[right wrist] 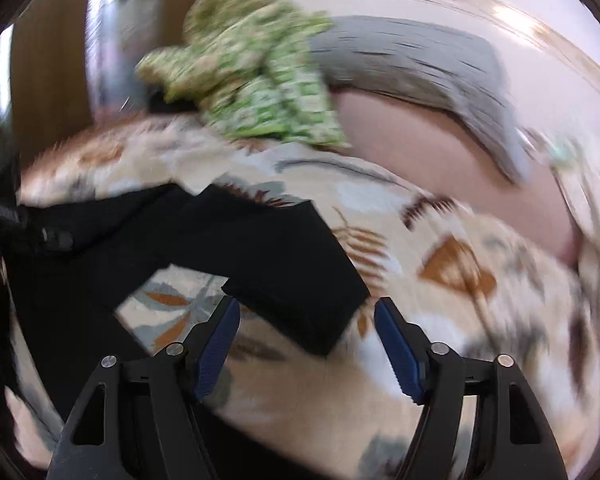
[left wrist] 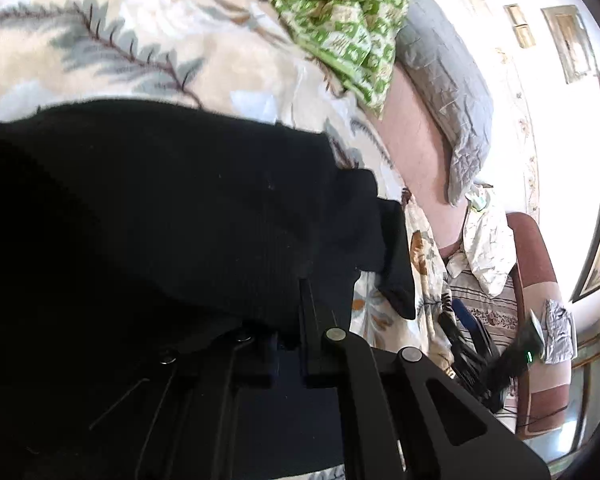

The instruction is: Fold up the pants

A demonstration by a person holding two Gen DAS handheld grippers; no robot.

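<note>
- Black pants (right wrist: 260, 240) lie on a bed covered by a cream blanket (right wrist: 460, 280) printed with leaves; in the right wrist view, which is blurred, two dark leg sections spread apart in a rough V with blanket showing between them.
- The right gripper (right wrist: 306, 320) hovers just above the nearer leg end, fingers spread wide, blue pads (right wrist: 220, 336) holding nothing.
- In the left wrist view the left gripper (left wrist: 296, 312) has its fingers pressed together on black cloth; the fabric drapes over them, apparently lifted.
- Behind lie a green patterned cloth (left wrist: 340, 20) and a grey pillow (left wrist: 448, 92).
- Judgement: folding looks early; legs not yet aligned, no tidy stack visible; most folds remain.
</note>
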